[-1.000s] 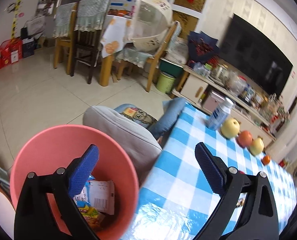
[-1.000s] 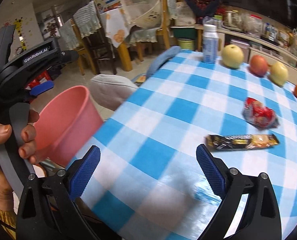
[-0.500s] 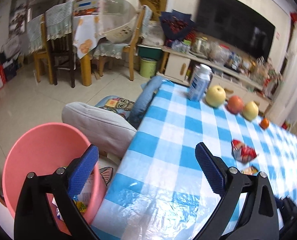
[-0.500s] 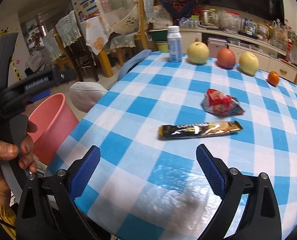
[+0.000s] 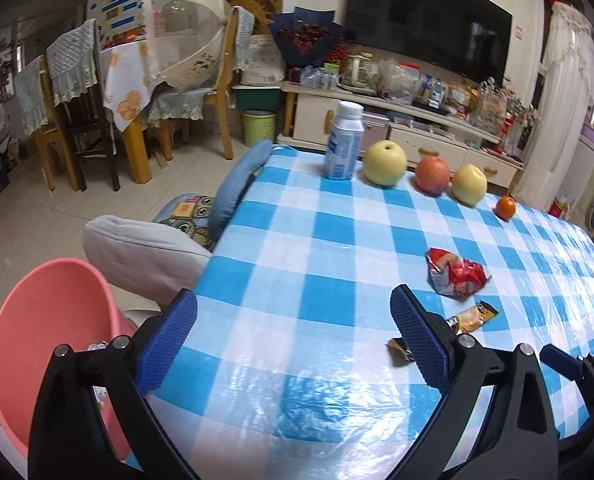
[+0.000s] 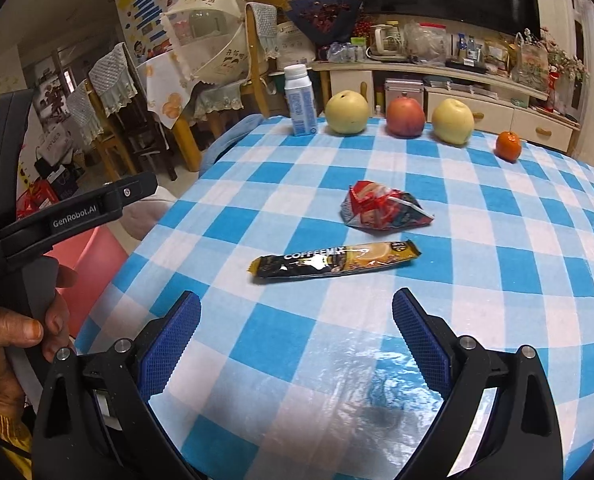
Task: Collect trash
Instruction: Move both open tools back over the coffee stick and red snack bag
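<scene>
Two bits of trash left on the table (image 6: 477,240): a coffee stick (image 6: 335,260) lying flat, closest to the right gripper (image 6: 297,334), and a crumpled red wrapper (image 6: 381,210) just beyond it, near but not touching. Same pair visible from the left wrist too, stick (image 5: 471,318) half hidden behind the left gripper's (image 5: 293,336) finger, wrapper (image 5: 457,276) just past it. Pink bin (image 5: 53,340) down off the table's left edge, already holding some packets.

Both grippers spread wide, nothing between the pads, hovering over the near end of the checkered cloth.

Handling guesses: stick looks featherlight, thin, a bit stiff along its length but floppy enough to bend. Glossy film, so probably slippery. Lying dead flat on a shiny plastic table cover, so pretty hard to get a finger under. Probably best to come down across the narrow width near the middle, pinch the two long edges and let it buckle up into the pads. Grabbing an end likely means it droops or slides out.

Red wrapper looks way easier. Crumpled, so it stands up off the cloth with folds to bite on. Weighs nothing, soft, crushes without any harm. Aim for the tall puffy middle, squeeze firmly.

Nothing fragile in either. Fruit and milk bottle (image 6: 301,102) at the far edge well apart, no real risk of bumping.
</scene>
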Demonstrator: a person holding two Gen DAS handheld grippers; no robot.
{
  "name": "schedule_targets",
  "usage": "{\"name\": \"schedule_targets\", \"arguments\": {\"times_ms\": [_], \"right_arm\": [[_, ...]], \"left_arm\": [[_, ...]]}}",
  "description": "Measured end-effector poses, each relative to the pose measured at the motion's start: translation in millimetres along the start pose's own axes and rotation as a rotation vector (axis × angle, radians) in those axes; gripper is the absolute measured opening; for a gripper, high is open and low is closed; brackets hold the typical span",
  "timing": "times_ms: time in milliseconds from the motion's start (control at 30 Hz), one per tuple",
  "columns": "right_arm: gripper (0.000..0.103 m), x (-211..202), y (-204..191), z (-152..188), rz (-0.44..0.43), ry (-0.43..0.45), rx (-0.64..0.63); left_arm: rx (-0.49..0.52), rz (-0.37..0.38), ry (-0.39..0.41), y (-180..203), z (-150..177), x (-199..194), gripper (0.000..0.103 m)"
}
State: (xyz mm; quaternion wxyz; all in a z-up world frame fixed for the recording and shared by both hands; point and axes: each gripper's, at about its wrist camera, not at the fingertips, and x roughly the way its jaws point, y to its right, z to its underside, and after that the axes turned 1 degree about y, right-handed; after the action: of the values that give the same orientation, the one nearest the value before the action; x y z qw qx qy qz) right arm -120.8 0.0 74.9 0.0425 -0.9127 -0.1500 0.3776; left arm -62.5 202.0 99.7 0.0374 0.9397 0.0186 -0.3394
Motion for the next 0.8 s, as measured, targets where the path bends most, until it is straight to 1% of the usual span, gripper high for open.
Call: {"name": "schedule_targets", "arguments": {"times_ms": [200, 467, 567, 700, 800], "right_arm": [[0.096, -4.8, 14.2, 0.8, 0.029, 0.013, -0.005], [0.095, -6.6, 35.1, 1.9, 0.064, 0.018, -0.009], [0.095, -6.8, 44.1, 2.3, 0.076, 0.016, -0.009], [0.095, -5.4, 60.8, 1.1, 0.13, 0.014, -0.026], [0.095, -2.9, 76.9, -1.2, 0.152, -0.001, -0.018]], "left_arm": [[0.044, 0.031, -0.009, 20.5, 1.9, 3.9, 0.098], [0.092, 0.072, -0.053, 45.2, 8.2, 15.1, 0.098], [0.144, 0.075, -0.079, 58.5, 13.6, 20.7, 0.098], [0.223, 0.083, -0.112, 77.0, 21.8, 27.7, 0.098], [0.287, 0.09, -0.129, 90.5, 28.5, 32.2, 0.098]]}}
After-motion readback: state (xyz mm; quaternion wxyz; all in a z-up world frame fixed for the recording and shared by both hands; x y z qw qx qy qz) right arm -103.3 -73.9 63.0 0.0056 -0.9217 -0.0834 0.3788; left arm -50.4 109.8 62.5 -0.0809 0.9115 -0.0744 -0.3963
